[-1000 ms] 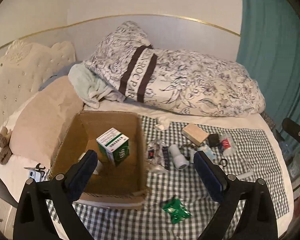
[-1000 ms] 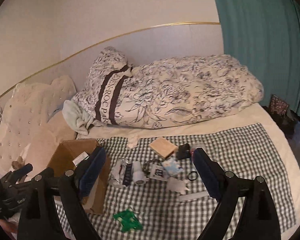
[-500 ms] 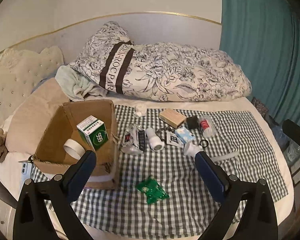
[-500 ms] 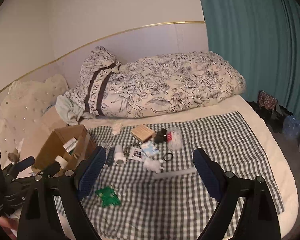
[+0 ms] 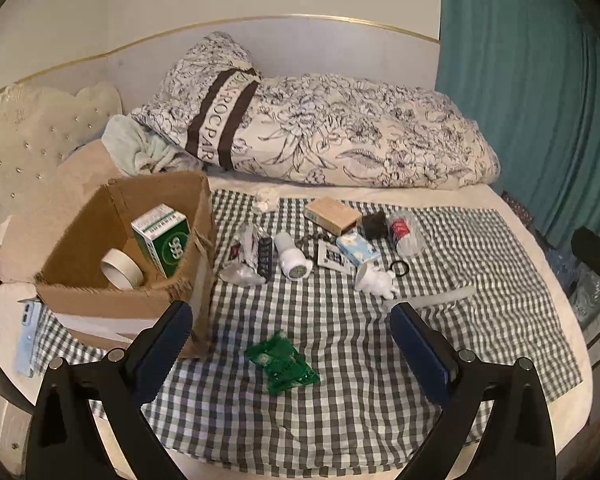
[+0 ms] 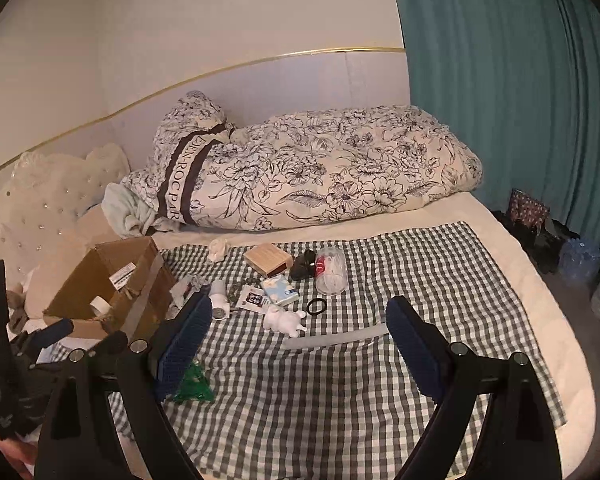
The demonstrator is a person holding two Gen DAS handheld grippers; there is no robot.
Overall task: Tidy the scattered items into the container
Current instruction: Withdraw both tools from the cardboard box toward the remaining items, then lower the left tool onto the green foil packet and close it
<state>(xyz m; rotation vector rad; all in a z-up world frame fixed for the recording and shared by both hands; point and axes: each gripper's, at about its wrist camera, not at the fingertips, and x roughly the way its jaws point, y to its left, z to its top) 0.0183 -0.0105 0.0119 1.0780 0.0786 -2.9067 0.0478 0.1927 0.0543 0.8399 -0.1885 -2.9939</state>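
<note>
Clutter lies across the checked cloth (image 5: 480, 248) spread on the bed, all of it ahead of the two hand-held grippers. The left hand-held gripper (image 5: 290, 346) hangs above the cloth with its jaws spread wide and nothing between them; the green foil packet (image 5: 282, 362) lies just beyond and between its fingertips. Ahead and to the left of it stands the cardboard box (image 5: 80, 232), open at the top, with a green-and-white medicine box (image 5: 162, 240) leaning inside and a roll of white tape (image 5: 120, 274) beside it. Farther ahead, in a loose cluster, lie a crumpled clear wrapper (image 5: 246, 256), a white cylinder (image 5: 292, 258), a small printed sachet (image 5: 332, 256), a blue tissue pack (image 5: 358, 250), a white figurine (image 5: 374, 280), a black hair tie (image 5: 400, 267), a clear tub with a red label (image 5: 404, 232), a small black object (image 5: 374, 226) and a tan flat box (image 5: 332, 214). The right hand-held gripper (image 6: 298, 338) is likewise wide open and empty; a pale flat strip (image 6: 334, 338) lies between its fingertips, the figurine just ahead and left. A floral duvet (image 6: 320, 176) is bundled at the far edge of the bed, with a teal curtain (image 6: 500, 80) to the right.
</note>
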